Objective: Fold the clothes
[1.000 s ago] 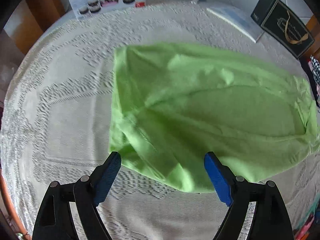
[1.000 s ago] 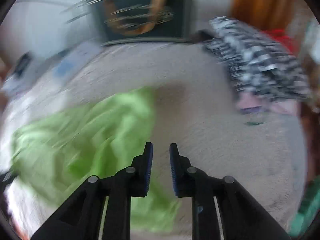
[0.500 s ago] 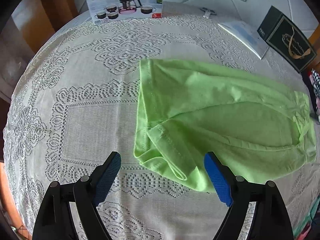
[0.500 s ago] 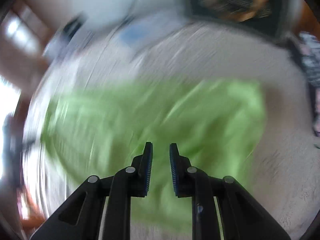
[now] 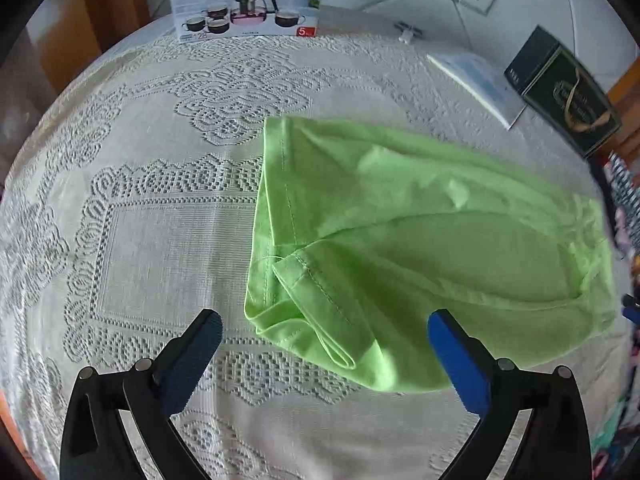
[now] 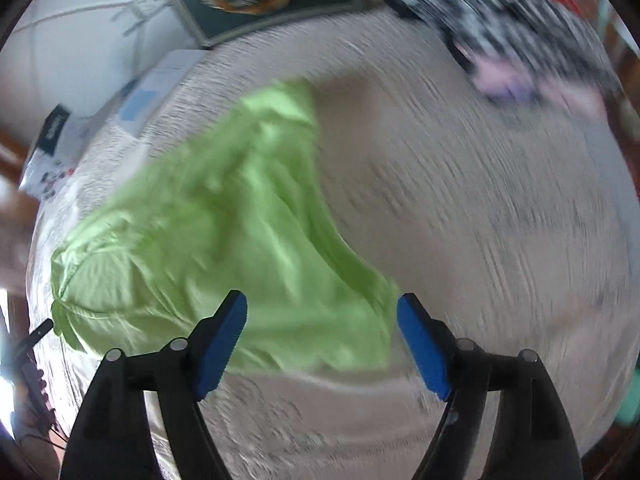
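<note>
A lime green garment (image 5: 408, 240) lies roughly folded on the white lace tablecloth (image 5: 160, 240), with a hemmed sleeve turned over at its near left corner. My left gripper (image 5: 324, 344) hovers above that corner, its jaws opening wide, with nothing pressed between the blue pads (image 5: 456, 356). In the blurred right wrist view the same garment (image 6: 224, 240) spreads to the left. My right gripper (image 6: 322, 328) hangs over the garment's near edge, its jaws opening, and nothing is gripped between them.
A tea-set box (image 5: 244, 0) stands at the table's far edge. A dark gift box (image 5: 564, 92) and a white booklet (image 5: 476, 84) lie far right. A black-and-white patterned cloth (image 6: 520, 28) with pink fabric sits at the far right of the right wrist view.
The green garment has settled flat on the cloth. My left jaws have spread wider. My right jaws went from nearly shut to wide apart, and that gripper swung across the garment.
</note>
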Tool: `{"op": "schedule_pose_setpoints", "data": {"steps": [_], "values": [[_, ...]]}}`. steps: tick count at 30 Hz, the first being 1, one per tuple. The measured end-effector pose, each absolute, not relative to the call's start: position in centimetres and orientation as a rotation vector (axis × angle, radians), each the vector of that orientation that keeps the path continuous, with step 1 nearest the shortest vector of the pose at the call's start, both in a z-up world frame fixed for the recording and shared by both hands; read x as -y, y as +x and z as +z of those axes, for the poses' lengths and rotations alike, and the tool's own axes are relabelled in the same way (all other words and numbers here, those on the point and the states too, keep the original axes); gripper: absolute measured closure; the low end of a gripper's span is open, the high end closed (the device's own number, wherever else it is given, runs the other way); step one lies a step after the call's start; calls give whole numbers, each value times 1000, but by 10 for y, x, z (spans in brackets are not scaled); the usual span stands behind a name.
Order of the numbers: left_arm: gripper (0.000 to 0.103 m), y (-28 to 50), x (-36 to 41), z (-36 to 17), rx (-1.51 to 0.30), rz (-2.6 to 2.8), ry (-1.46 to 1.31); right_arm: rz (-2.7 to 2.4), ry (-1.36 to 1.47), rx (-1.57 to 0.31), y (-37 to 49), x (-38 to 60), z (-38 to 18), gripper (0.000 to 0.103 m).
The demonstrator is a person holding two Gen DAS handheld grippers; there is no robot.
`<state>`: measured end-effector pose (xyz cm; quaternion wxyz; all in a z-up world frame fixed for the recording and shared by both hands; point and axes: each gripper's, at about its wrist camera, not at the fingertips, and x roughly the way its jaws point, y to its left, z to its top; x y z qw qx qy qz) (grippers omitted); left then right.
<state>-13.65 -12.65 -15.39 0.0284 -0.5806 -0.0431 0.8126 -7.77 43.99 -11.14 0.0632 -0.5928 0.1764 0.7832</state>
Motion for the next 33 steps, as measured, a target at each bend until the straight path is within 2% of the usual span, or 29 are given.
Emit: {"op": "schedule_pose_setpoints", "data": {"steps": [8,12,15,22,24,25,26,28,33], "values": [[0,-118,119,-147,15,2479,-1755,2288,-1722,-727,-48,-450,-123,23],[0,-101,128,-138,-94,2472,-1717,2332,-1700,-676,-41,-442,-116,23],[0,-97,136,-140,-128,2458,-1726,2348,-1701,-603,-40,-435,-115,23],[0,-99,114,-142,-154,2449,-1619,2328,-1750,-579,-47,-431,-128,23],[8,-109,109,-146,-153,2458,-1621,2319,-1768,-559,-49,-429,-133,23],[34,-116,109,-148,-148,2463,-1637,2313,-1776,-550,-50,-429,-135,23],[66,-122,111,-149,-148,2478,-1660,2306,-1783,-544,-50,-430,-138,23],[70,-136,119,-149,-154,2522,-1705,2295,-1796,-527,-51,-432,-142,23],[69,-169,143,-132,-141,2680,-1712,2299,-1810,-512,-56,-437,-147,23]]}}
